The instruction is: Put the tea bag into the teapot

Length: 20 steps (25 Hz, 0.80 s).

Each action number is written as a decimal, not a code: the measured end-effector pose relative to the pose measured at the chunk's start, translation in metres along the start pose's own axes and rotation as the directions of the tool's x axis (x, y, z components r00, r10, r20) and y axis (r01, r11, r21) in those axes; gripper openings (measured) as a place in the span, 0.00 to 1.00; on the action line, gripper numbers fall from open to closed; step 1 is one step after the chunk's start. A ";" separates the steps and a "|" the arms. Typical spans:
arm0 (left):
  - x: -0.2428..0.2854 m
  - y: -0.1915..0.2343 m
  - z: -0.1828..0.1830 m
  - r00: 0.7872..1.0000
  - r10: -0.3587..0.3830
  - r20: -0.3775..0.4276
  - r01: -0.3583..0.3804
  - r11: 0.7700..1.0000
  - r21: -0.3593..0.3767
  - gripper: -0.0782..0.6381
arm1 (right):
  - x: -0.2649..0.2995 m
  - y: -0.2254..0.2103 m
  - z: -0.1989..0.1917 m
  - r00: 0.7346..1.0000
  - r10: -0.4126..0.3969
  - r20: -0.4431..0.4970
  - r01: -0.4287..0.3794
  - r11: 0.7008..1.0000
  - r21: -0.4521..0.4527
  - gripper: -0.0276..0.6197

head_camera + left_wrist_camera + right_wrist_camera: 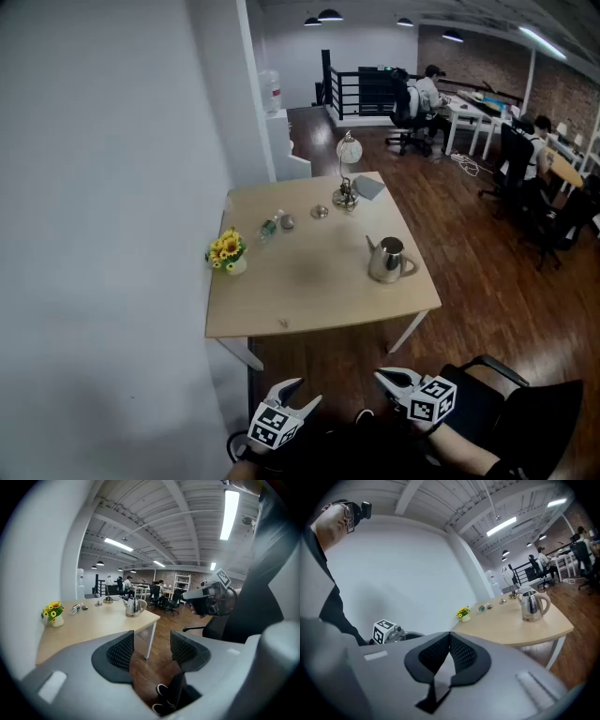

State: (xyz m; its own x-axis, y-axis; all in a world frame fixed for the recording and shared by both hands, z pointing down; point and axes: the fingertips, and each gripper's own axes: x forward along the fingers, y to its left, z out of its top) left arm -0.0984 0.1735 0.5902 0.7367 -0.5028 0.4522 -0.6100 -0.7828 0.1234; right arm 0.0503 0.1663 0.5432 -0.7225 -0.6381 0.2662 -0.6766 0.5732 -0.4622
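Note:
A steel teapot [389, 260] [134, 606] [533, 604] stands upright near the right edge of the wooden table [319, 281]. A tiny pale scrap [283, 322] lies near the table's front edge; it is too small to tell whether it is the tea bag. Both grippers are held low in front of the table, well short of it. My left gripper [305, 391] [152, 641] is open with only floor between its pads. My right gripper [382, 375] [450, 637] is shut, its pads meeting at the tips with nothing seen between them.
On the table's far half stand a small pot of yellow flowers [228, 251], a lying bottle [269, 226], a little lamp [347, 192] and a grey pad [369, 187]. A white wall runs along the left. A black chair [525, 412] is at my right.

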 end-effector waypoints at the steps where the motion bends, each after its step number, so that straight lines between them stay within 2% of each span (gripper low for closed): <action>1: 0.003 0.002 0.002 1.000 0.000 0.000 0.000 1.000 0.002 0.44 | 0.002 -0.003 0.003 1.000 -0.001 0.001 0.001 1.000 0.000 0.05; 11: 0.052 0.051 0.030 0.999 0.045 -0.001 -0.045 0.999 -0.009 0.44 | 0.043 -0.059 0.037 0.999 0.040 -0.012 -0.040 0.999 -0.005 0.05; 18: 0.126 0.099 0.068 0.996 0.085 -0.019 -0.086 0.996 -0.037 0.44 | 0.086 -0.123 0.088 0.993 0.115 -0.028 -0.117 0.992 -0.055 0.05; 20: 0.146 0.111 0.082 0.995 0.092 -0.025 -0.093 0.994 -0.052 0.45 | 0.095 -0.142 0.099 0.990 0.138 -0.038 -0.140 0.989 -0.046 0.05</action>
State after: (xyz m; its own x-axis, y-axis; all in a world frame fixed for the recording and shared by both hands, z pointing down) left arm -0.0345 -0.0172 0.5980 0.6699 -0.5637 0.4832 -0.6905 -0.7122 0.1264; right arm 0.0918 -0.0259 0.5505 -0.8140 -0.5327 0.2314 -0.5745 0.6798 -0.4560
